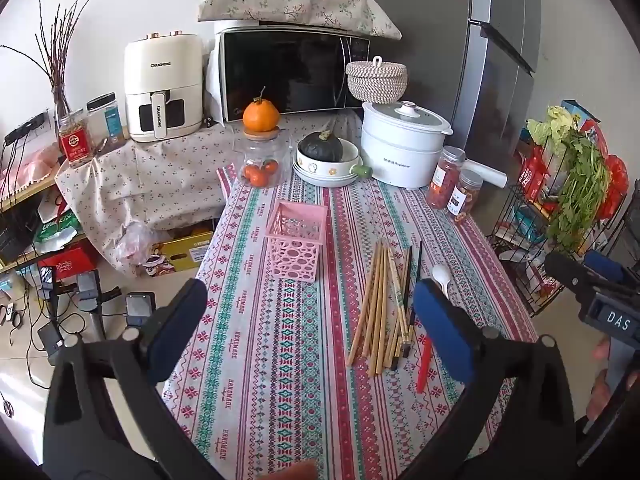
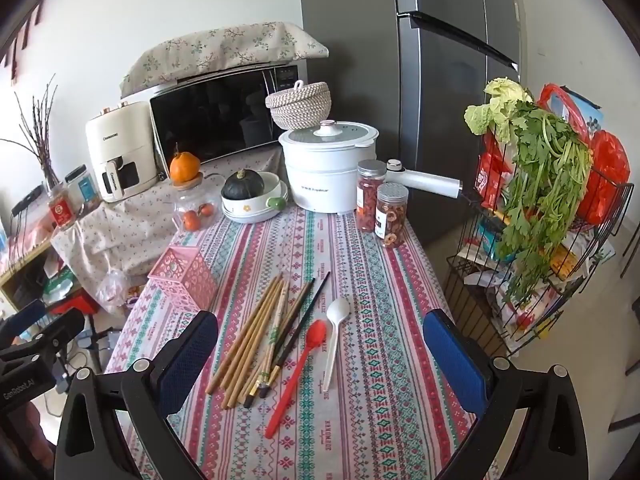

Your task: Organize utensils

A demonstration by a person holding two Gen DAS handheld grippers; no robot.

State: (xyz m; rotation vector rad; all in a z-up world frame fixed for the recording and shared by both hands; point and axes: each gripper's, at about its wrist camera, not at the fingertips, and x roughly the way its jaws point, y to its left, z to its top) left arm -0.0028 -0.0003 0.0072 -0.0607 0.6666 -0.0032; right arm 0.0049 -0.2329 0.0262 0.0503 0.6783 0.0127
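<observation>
The biggest risk sits with the bundle of chopsticks (image 2: 260,340): they lie loose and fanned on the tablecloth (image 2: 380,320), some crossing, so a grab at the whole heap would likely catch only a few and roll or scatter the rest toward the table edge. Next, the pink basket (image 2: 182,280) is light and stands close to the left edge of the table; pushing long sticks into it at a slant could tip it or shove it off. The white spoon (image 2: 334,340) and red spoon (image 2: 296,376) lie flat just beside the chopsticks, and their thin handles may slip from wide pads. Both the left gripper (image 1: 308,332) and the right gripper (image 2: 320,352) hover above the cloth with fingers spread wide apart, holding nothing. As for containers: the white cooker (image 2: 328,172) is lidded, contents hidden; the bowl (image 2: 256,204) holds a dark green squash (image 2: 242,188); the glass jar (image 2: 192,212) holds small orange fruits, with a larger orange on its lid; two small jars (image 2: 380,204) hold dried fruit; the pink basket looks empty.
</observation>
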